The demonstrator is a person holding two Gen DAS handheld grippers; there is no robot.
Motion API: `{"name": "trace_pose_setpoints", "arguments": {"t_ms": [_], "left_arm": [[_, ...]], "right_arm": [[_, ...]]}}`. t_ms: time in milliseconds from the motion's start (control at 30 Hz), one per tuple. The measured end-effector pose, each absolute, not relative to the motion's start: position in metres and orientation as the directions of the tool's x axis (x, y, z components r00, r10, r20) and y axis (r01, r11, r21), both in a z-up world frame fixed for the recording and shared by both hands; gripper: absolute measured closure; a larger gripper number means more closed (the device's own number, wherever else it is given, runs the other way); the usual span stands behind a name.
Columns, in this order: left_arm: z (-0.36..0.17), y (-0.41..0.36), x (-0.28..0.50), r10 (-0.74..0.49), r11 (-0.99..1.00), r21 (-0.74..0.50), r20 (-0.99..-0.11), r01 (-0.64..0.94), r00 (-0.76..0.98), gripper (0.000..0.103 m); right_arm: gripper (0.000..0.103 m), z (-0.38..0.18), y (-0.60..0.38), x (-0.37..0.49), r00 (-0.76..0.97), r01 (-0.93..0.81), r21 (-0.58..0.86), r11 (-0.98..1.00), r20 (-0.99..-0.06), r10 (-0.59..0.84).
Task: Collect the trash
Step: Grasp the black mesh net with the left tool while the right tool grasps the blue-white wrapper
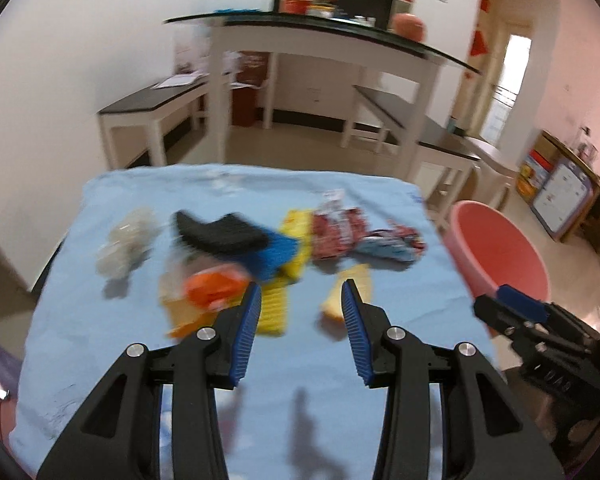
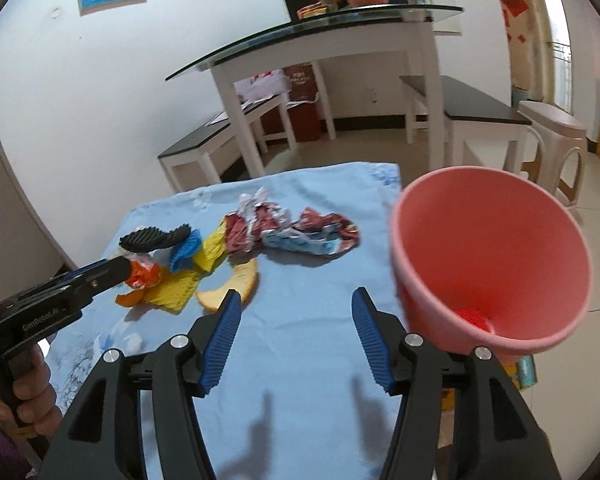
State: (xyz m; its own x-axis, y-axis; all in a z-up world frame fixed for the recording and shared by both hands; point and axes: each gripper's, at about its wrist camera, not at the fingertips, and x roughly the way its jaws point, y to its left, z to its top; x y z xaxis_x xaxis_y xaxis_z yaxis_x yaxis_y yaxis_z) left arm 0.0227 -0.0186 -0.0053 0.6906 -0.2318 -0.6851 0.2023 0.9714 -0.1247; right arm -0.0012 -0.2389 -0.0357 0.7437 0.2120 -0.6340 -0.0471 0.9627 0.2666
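Note:
Trash lies on a table under a light blue cloth [image 1: 260, 360]: an orange wrapper [image 1: 212, 290], a yellow sponge piece [image 1: 276, 304], a blue and black piece [image 1: 236, 236], a pale rind slice [image 1: 354, 292], crumpled red wrappers [image 1: 364, 236] and a clear plastic wad [image 1: 126, 240]. My left gripper [image 1: 300, 300] is open just above the cloth, between the orange wrapper and the rind. In the right wrist view it [image 2: 128, 268] reaches the orange wrapper [image 2: 144, 276]. My right gripper [image 2: 296, 304] is open and empty, near the rind [image 2: 232, 288] and beside a pink bin [image 2: 488, 268].
The pink bin [image 1: 496, 252] stands off the table's right edge with a red item [image 2: 474, 318] at its bottom. Behind the table stand a white glass-topped counter [image 1: 320, 36], dark-topped benches [image 1: 152, 100] and a beige stool [image 2: 552, 140].

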Motion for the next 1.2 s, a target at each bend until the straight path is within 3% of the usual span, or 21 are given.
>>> {"name": "trace_pose_setpoints", "arguments": {"t_ms": [233, 700, 1033, 1067, 1100, 1133, 1200], "left_arm": [[-0.021, 0.042, 0.03, -0.174, 0.981, -0.182, -0.709, 0.061, 0.683, 0.061], [-0.005, 0.04, 0.062, -0.208, 0.974, -0.212, -0.677, 0.084, 0.706, 0.061], [-0.022, 0.052, 0.12, -0.21, 0.957, -0.289, -0.762, -0.031, 0.612, 0.061], [-0.026, 0.053, 0.122, -0.224, 0.952, -0.304, -0.767, -0.032, 0.602, 0.063], [-0.028, 0.052, 0.123, -0.233, 0.95, -0.312, -0.769, -0.031, 0.595, 0.069], [-0.031, 0.051, 0.124, -0.237, 0.95, -0.31, -0.772, -0.024, 0.59, 0.082], [-0.031, 0.051, 0.122, -0.239, 0.953, -0.304, -0.768, -0.01, 0.595, 0.089]], "right_arm": [[0.043, -0.046, -0.216, 0.02, 0.706, -0.093, 0.286, 0.954, -0.656, 0.266], [0.043, -0.057, -0.19, 0.052, 0.674, -0.138, 0.269, 0.953, -0.679, 0.289], [0.043, -0.056, -0.211, 0.07, 0.701, -0.09, 0.247, 0.965, -0.673, 0.237], [0.043, -0.055, -0.214, 0.072, 0.706, -0.087, 0.24, 0.967, -0.67, 0.23], [0.043, -0.054, -0.215, 0.072, 0.71, -0.087, 0.234, 0.968, -0.667, 0.225], [0.043, -0.053, -0.218, 0.075, 0.715, -0.088, 0.222, 0.971, -0.665, 0.217], [0.043, -0.052, -0.223, 0.079, 0.72, -0.09, 0.198, 0.976, -0.664, 0.201]]}}
